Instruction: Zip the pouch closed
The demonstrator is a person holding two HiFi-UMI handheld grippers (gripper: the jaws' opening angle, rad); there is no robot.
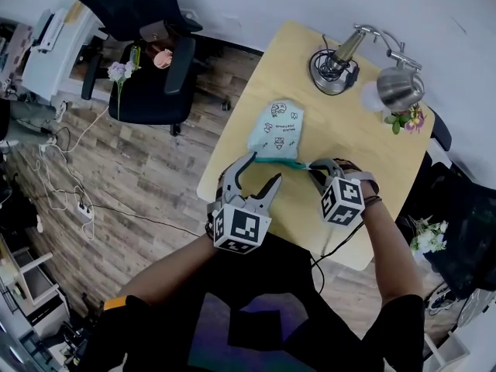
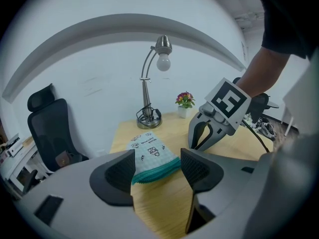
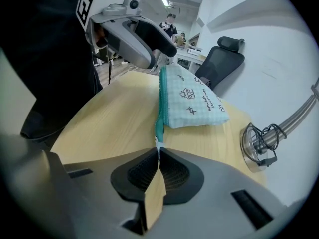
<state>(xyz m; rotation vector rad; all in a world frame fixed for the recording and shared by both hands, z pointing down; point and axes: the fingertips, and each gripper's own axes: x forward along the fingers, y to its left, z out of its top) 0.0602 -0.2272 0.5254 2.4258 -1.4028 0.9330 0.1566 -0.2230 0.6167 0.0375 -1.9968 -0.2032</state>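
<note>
A pale wooden table (image 1: 364, 149) carries a desk lamp (image 1: 335, 67) and a small flower pot (image 1: 404, 120) along its far right side, with a black office chair (image 1: 147, 22) standing off its far left corner. A light blue pouch (image 1: 279, 129) lies flat near the middle of the table, its teal zipper edge (image 3: 160, 108) turned toward the near side. The left gripper (image 1: 263, 169) holds its jaws wide apart around the left end of that edge, while the right gripper (image 1: 314, 169) has its jaws pinched together on the small white zipper pull (image 3: 157, 144) at the right end.
</note>
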